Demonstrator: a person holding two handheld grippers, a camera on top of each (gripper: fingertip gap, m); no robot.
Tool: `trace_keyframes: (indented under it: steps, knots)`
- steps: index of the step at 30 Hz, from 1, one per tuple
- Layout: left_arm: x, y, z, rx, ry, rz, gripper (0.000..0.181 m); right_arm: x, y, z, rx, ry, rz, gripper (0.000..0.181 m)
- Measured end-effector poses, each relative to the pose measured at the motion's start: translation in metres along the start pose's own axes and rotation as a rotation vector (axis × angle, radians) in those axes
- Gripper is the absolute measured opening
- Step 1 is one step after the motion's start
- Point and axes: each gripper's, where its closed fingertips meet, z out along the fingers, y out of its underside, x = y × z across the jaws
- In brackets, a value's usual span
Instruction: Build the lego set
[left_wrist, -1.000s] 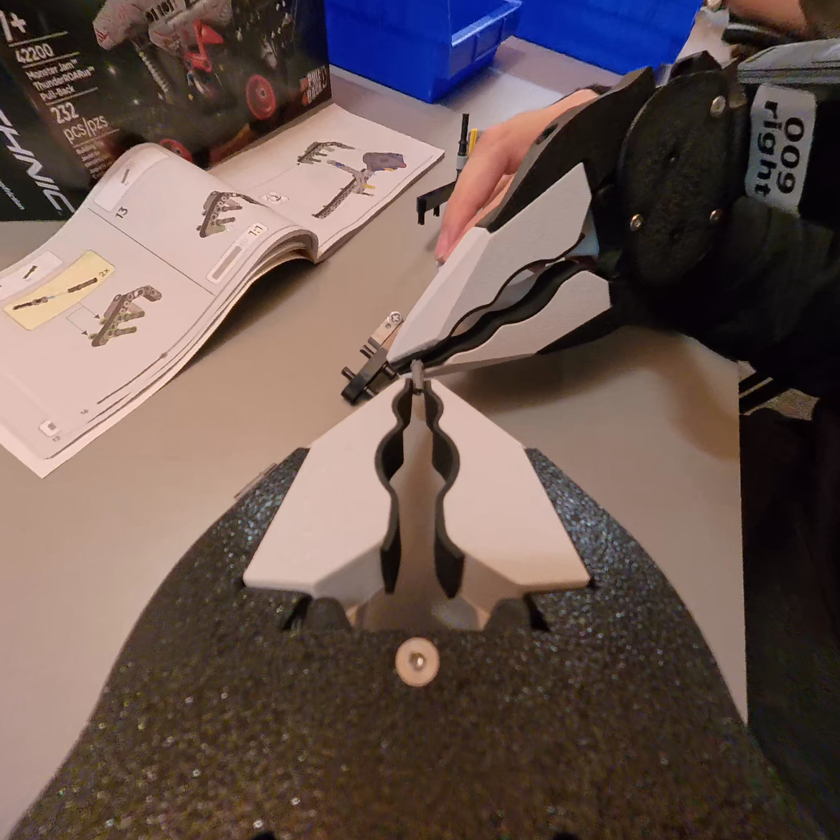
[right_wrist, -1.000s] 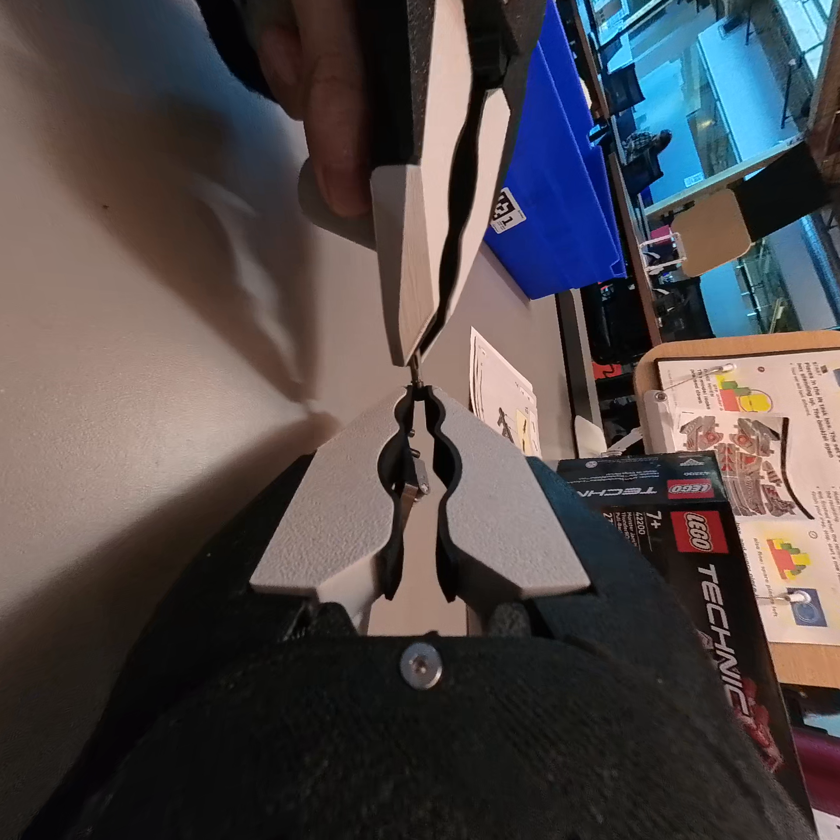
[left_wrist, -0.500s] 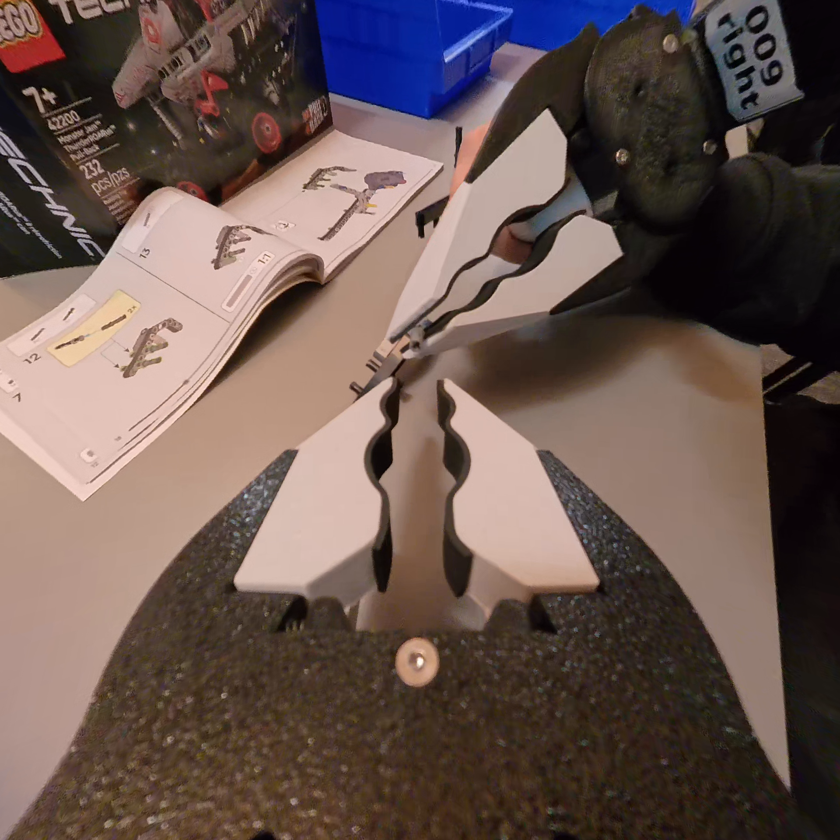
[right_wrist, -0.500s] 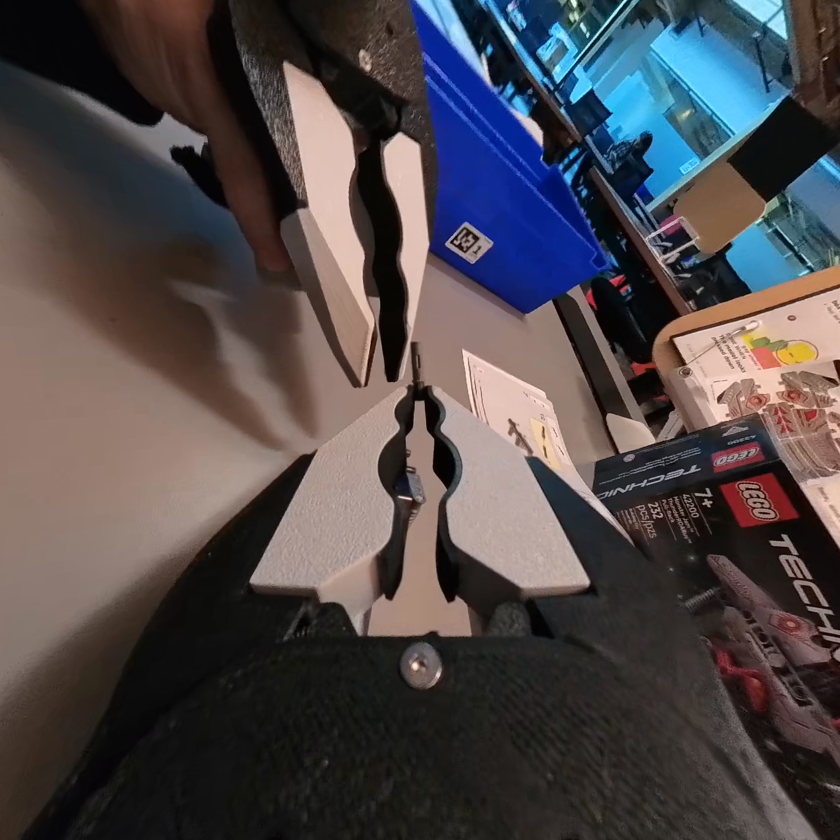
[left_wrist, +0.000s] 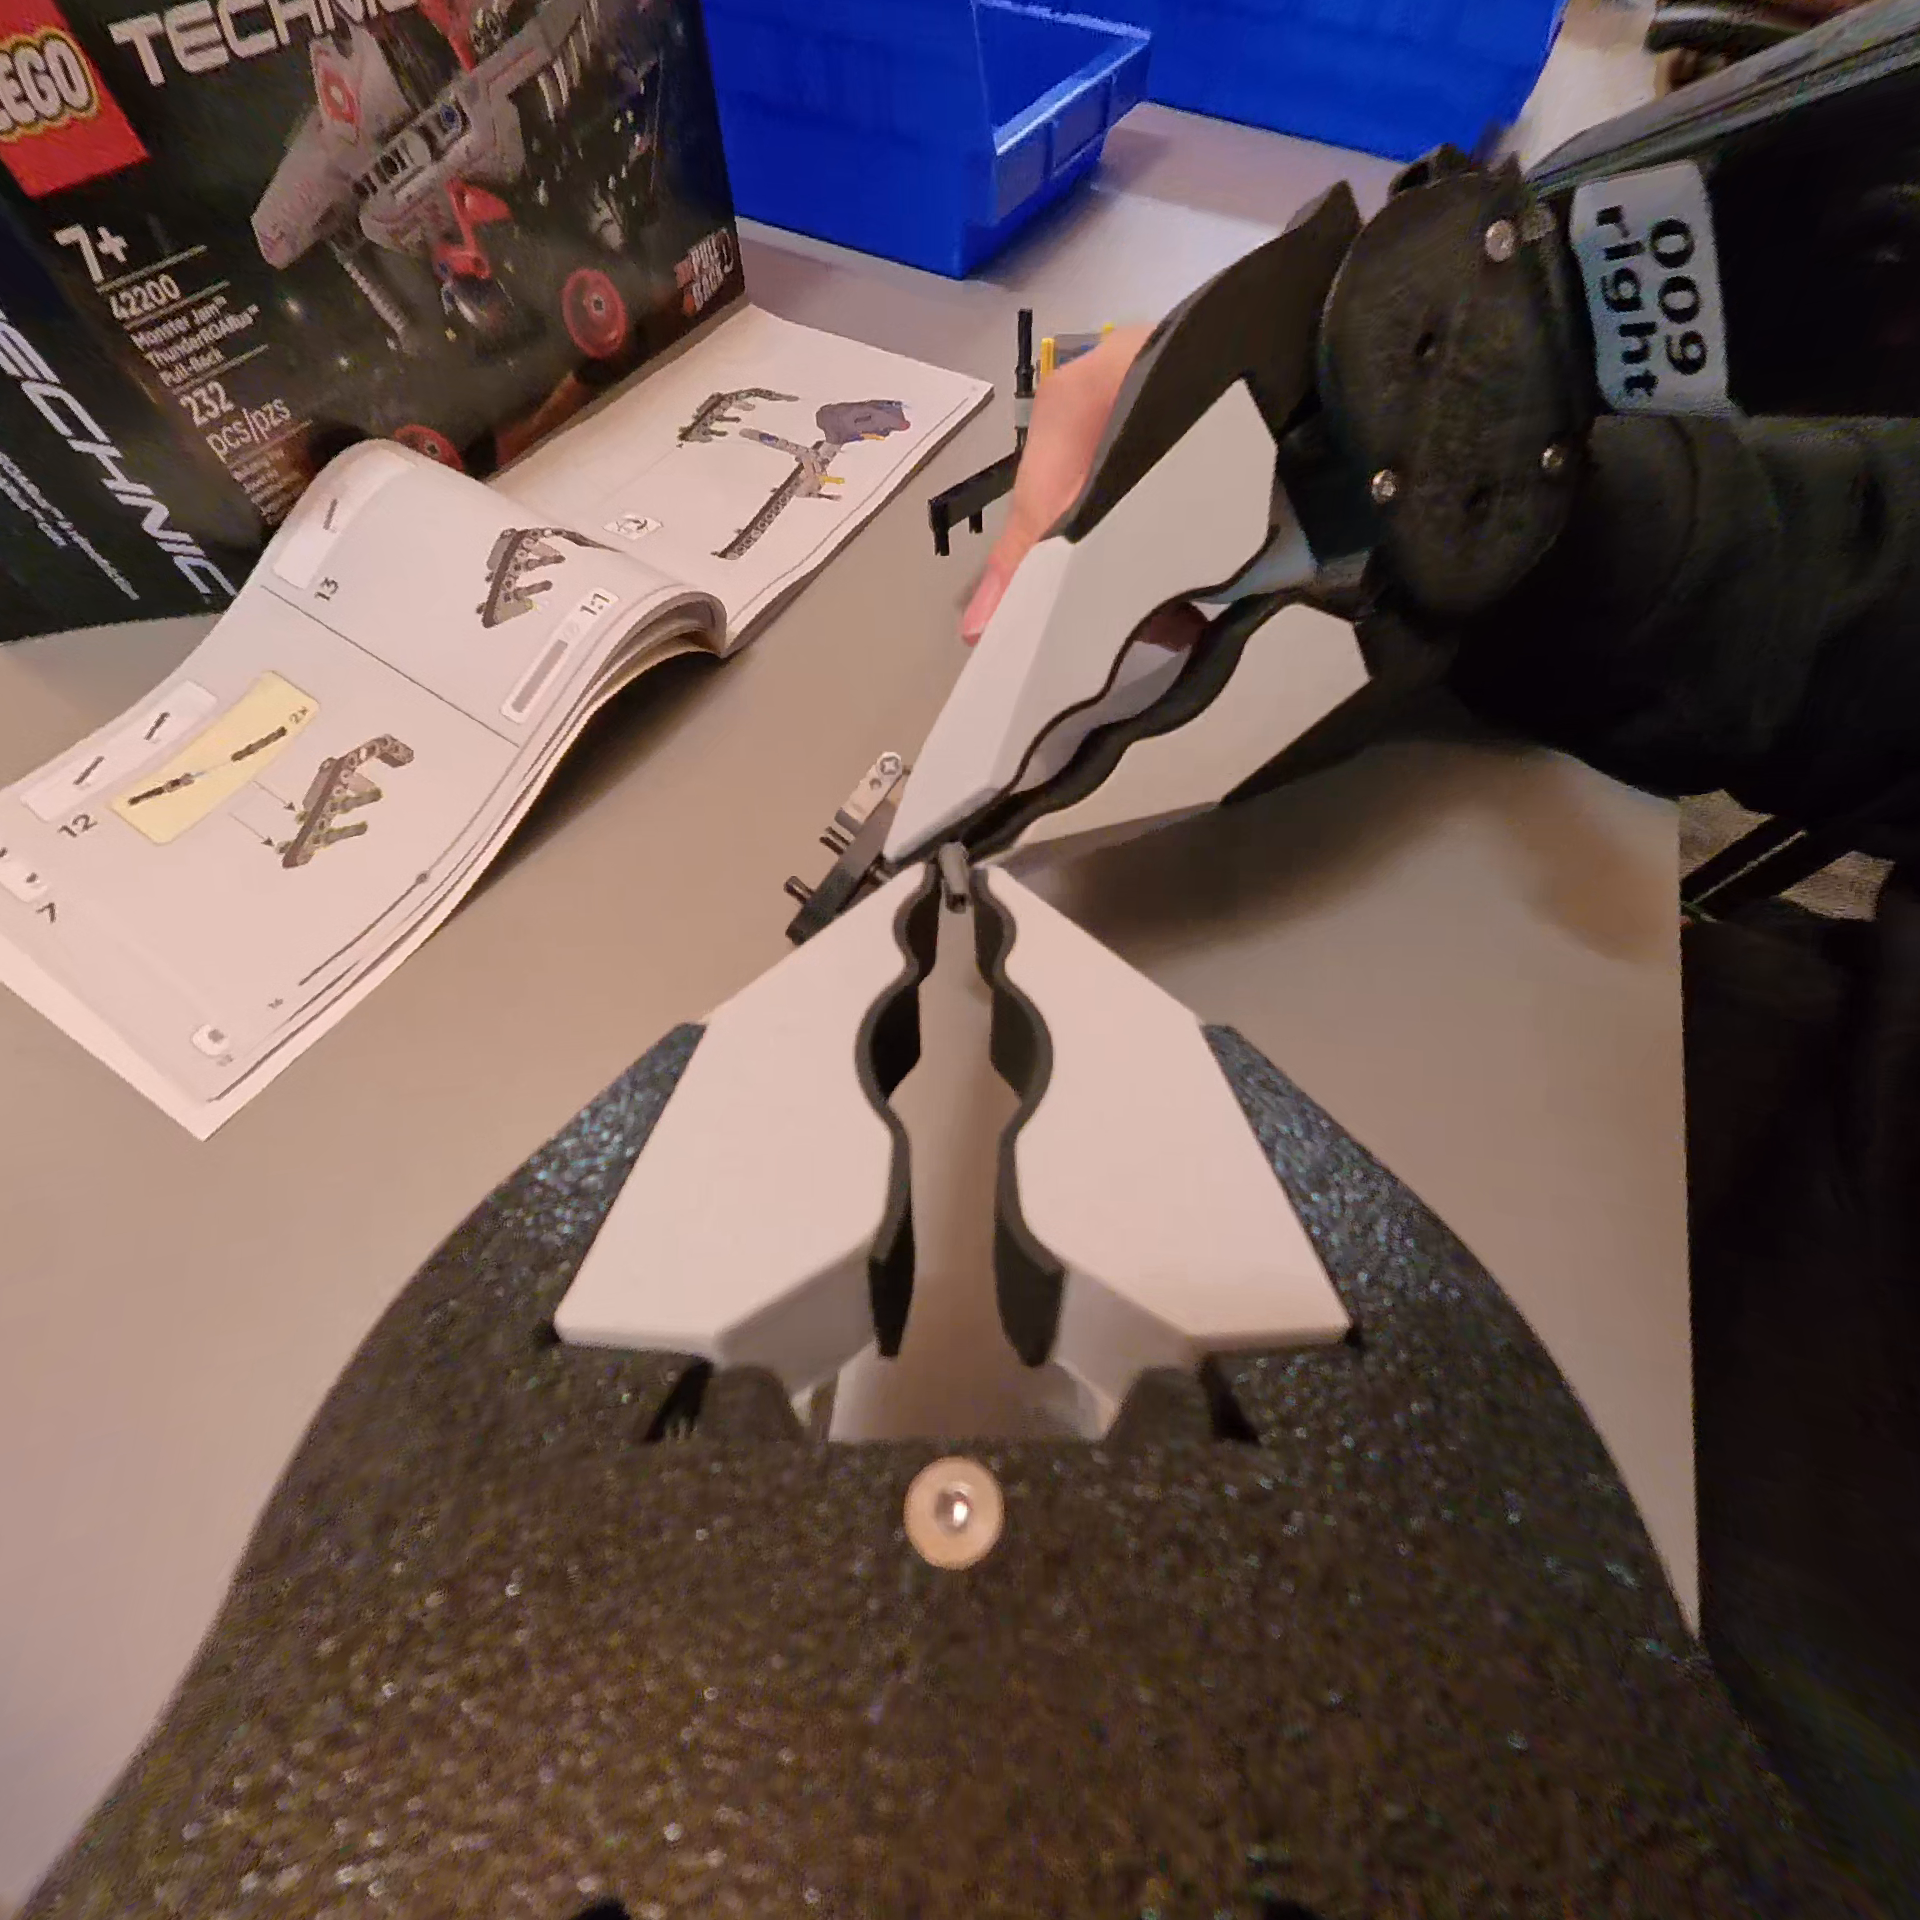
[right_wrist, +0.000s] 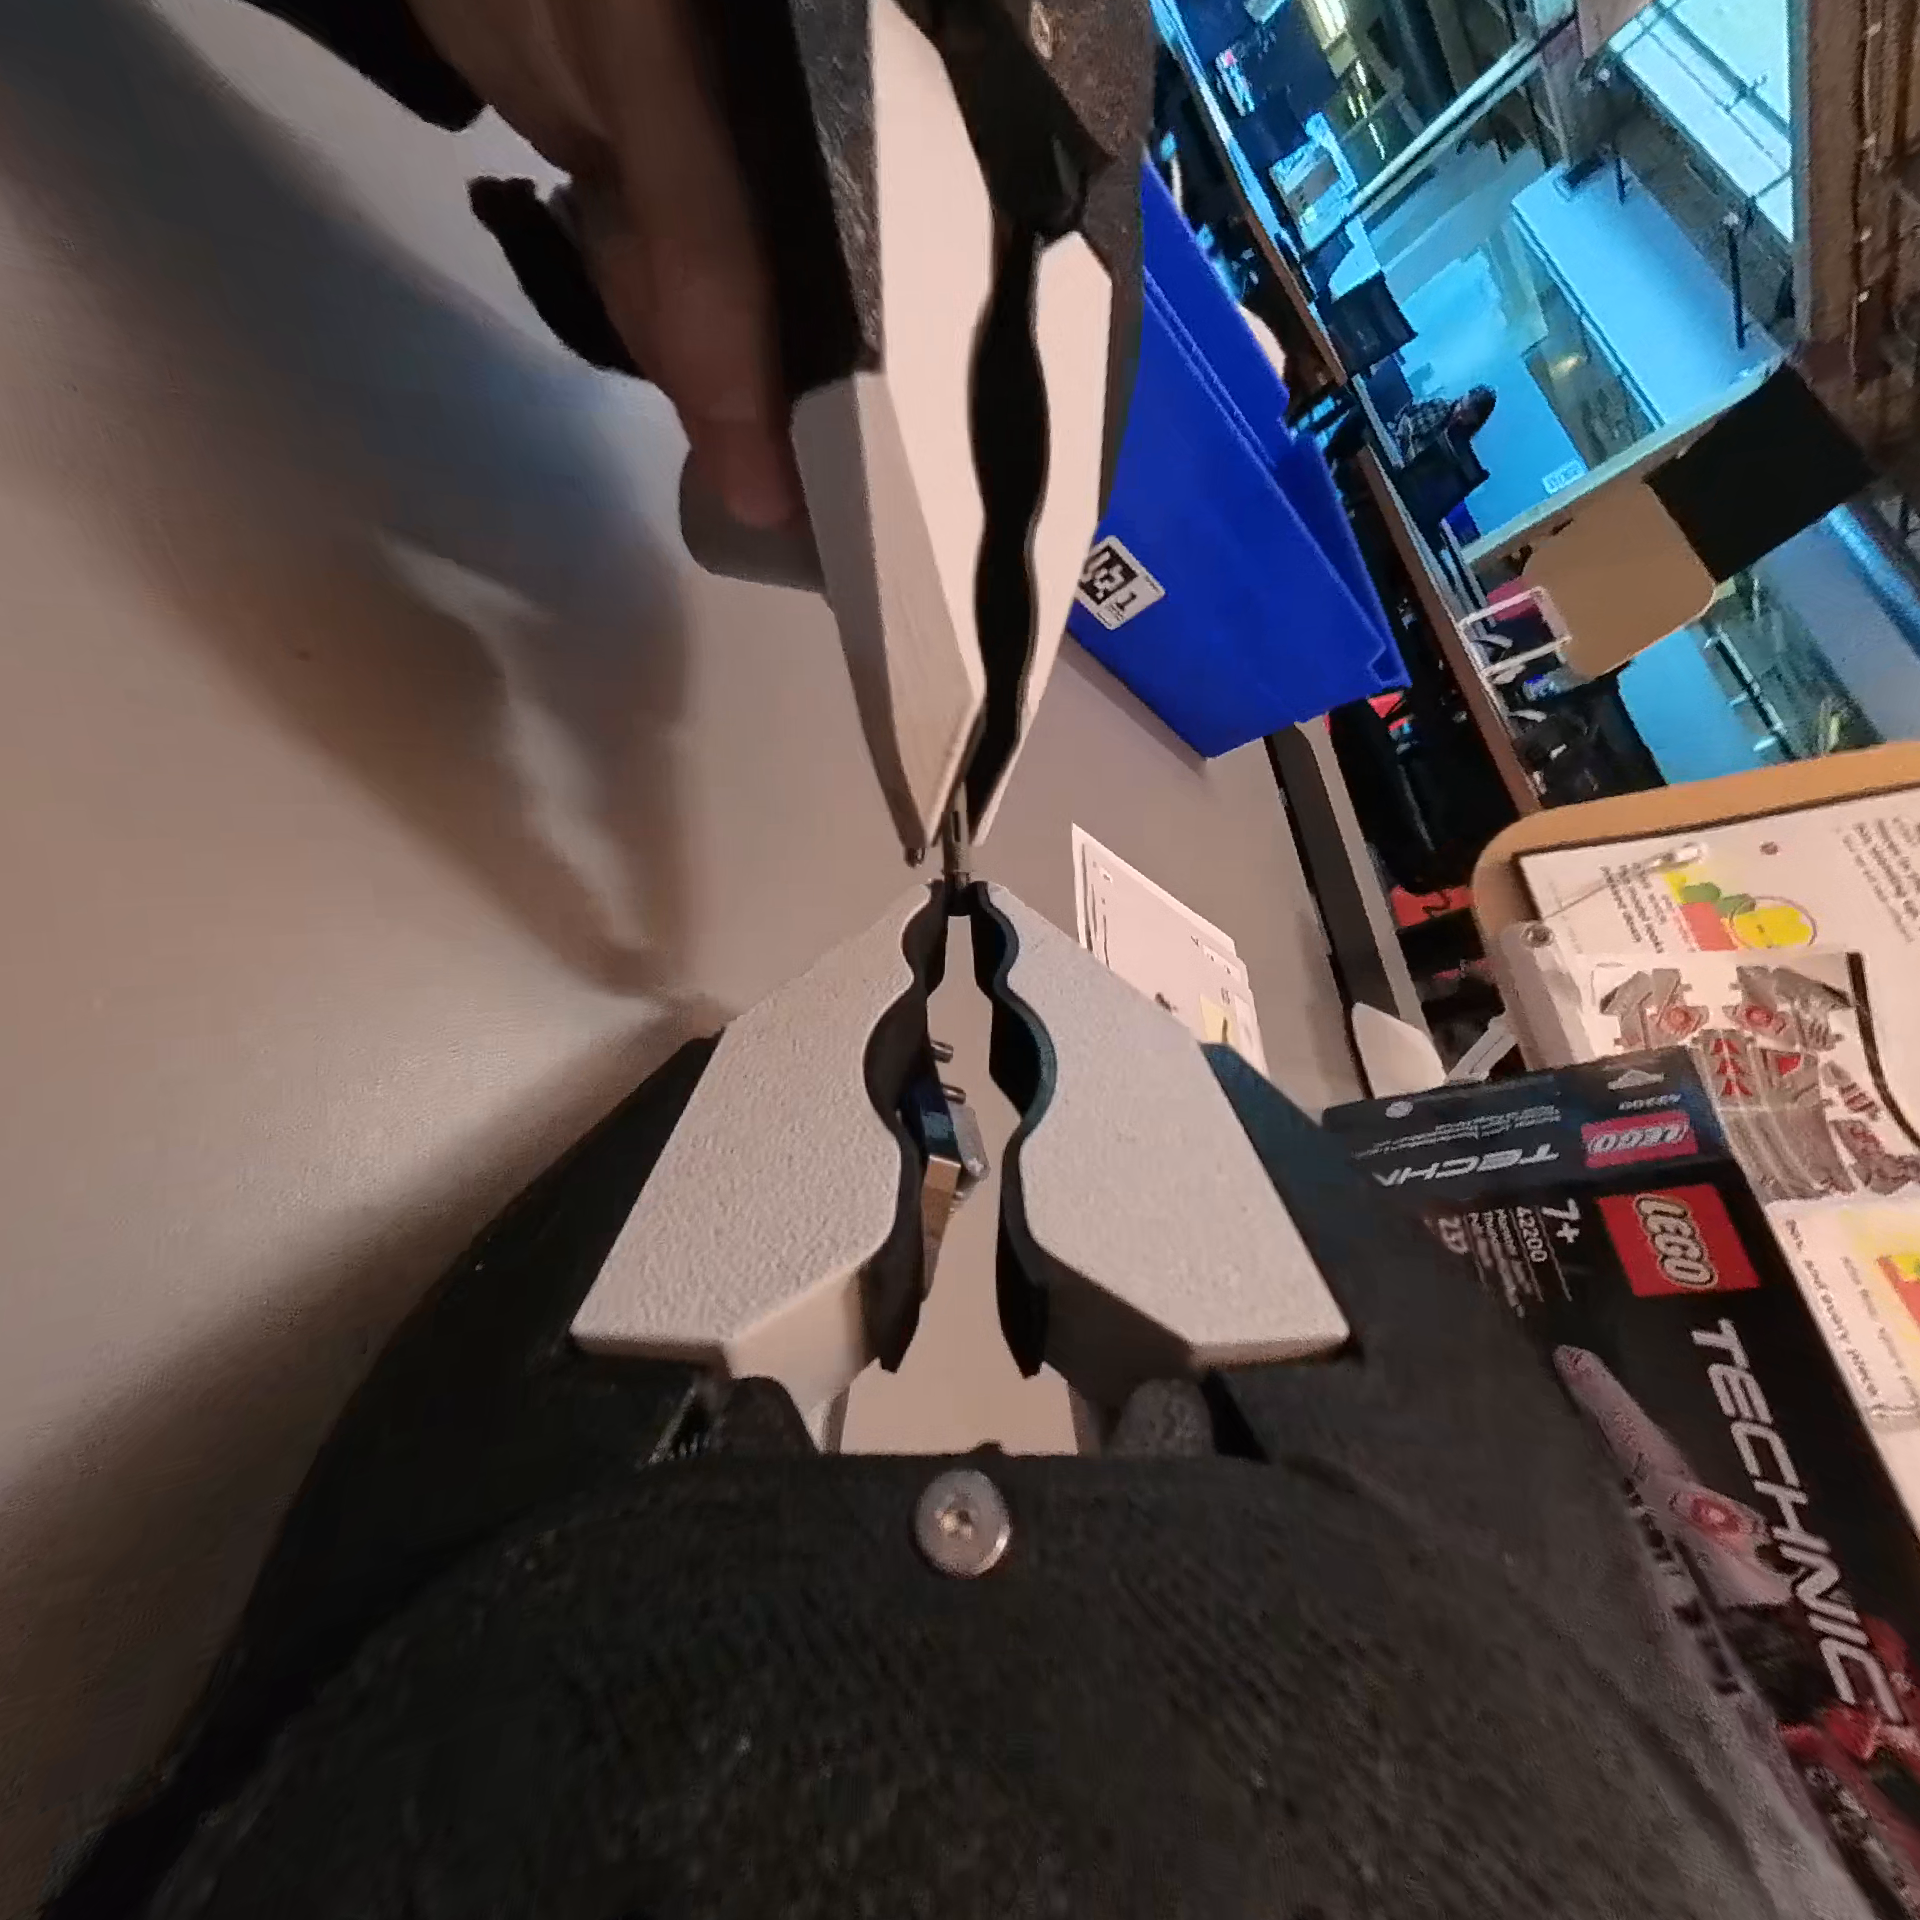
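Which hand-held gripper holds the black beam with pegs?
The right hand-held gripper, reaching in from the side, clamps the black beam. The left hand-held gripper pinches only a small dark pin at its tips.

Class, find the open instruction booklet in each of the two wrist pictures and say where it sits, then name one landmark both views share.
Left wrist view: the instruction booklet lies open at the left, in front of the Lego box.
Right wrist view: only a small part of the instruction booklet shows, right of centre beyond the gripper tips.
Shared landmark: the blue bin.
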Motion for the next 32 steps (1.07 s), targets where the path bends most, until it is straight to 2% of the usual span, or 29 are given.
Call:
trace_keyframes:
  steps: [8, 10, 11, 13, 16, 21, 32]
  knots:
    - [-0.004, 0.012, 0.007, -0.062, -0.021, -0.023, 0.002, -0.005, 0.006, 0.003, -0.042, 0.0, -0.054, 0.004]
    - [-0.006, 0.013, 0.007, -0.057, -0.029, -0.03, 0.002, 0.007, 0.01, -0.001, -0.053, 0.038, 0.017, 0.023]
    - [-0.008, 0.014, 0.008, -0.066, -0.039, -0.038, 0.002, 0.011, 0.014, -0.003, -0.057, 0.042, 0.085, 0.026]
    - [-0.014, 0.021, 0.009, -0.098, -0.078, -0.035, 0.002, 0.015, 0.027, -0.004, -0.098, 0.01, 0.245, 0.041]
    - [-0.017, 0.029, 0.011, -0.136, -0.095, -0.041, 0.002, 0.009, 0.048, -0.004, -0.175, -0.048, 0.409, 0.054]
    - [-0.017, 0.038, 0.016, -0.166, -0.086, -0.052, 0.002, 0.006, 0.056, -0.002, -0.22, -0.06, 0.493, 0.042]
    - [-0.015, 0.056, 0.024, -0.251, -0.062, -0.071, 0.002, -0.008, 0.059, 0.001, -0.257, -0.128, 0.508, 0.036]
